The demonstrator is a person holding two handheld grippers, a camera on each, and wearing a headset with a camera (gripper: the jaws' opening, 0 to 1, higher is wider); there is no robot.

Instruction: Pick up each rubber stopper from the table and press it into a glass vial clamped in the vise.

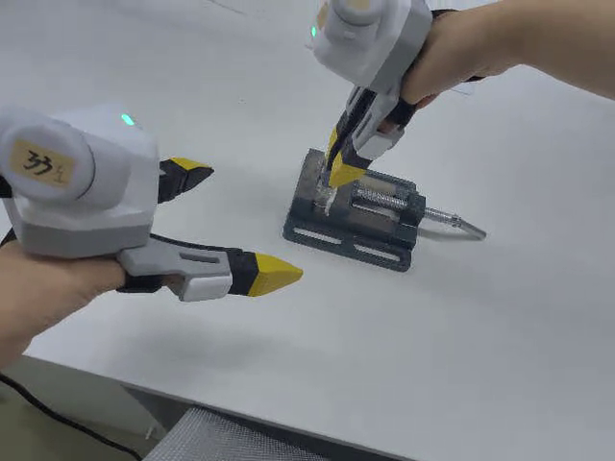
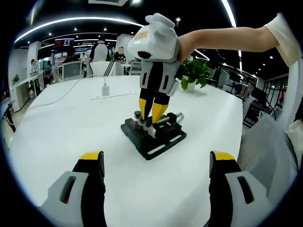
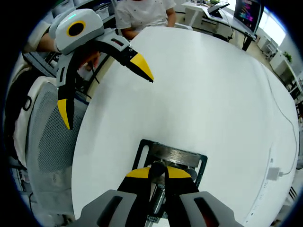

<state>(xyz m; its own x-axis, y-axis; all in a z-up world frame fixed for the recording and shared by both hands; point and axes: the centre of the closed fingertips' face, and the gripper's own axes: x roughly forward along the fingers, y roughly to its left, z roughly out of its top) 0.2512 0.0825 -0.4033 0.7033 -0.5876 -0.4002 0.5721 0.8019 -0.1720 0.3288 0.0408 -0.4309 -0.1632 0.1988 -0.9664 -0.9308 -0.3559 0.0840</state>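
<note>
Two grippers, one in each hand. One black vise (image 1: 357, 230) on one white table (image 1: 500, 317). One glass vial (image 1: 326, 200) clamped in the vise, at the end away from the screw handle (image 1: 454, 223). One rubber stopper (image 3: 158, 167), small, dark and round.

Left gripper (image 1: 248, 223): low and close in the head view, well apart from the vise, jaws spread wide over bare table. Same wide gap between its two yellow tips in the left gripper view.

Right gripper (image 1: 336, 175): pointing down, tips right at the top of the vial. In the right gripper view, jaws almost together and pinched on the stopper, straight above the vise.

One green plant (image 2: 194, 73) and one white plug (image 2: 105, 89) far back on the table in the left gripper view. One mesh chair (image 3: 52, 137) beside the table in the right gripper view.

Hard to see: the vial, clear as water and mostly hidden behind the yellow tips. Cannot tell if the stopper sits in the vial's mouth or just over it. Near part of the vise hidden under the right gripper's jaws. Both arms cut off at the picture edges.
</note>
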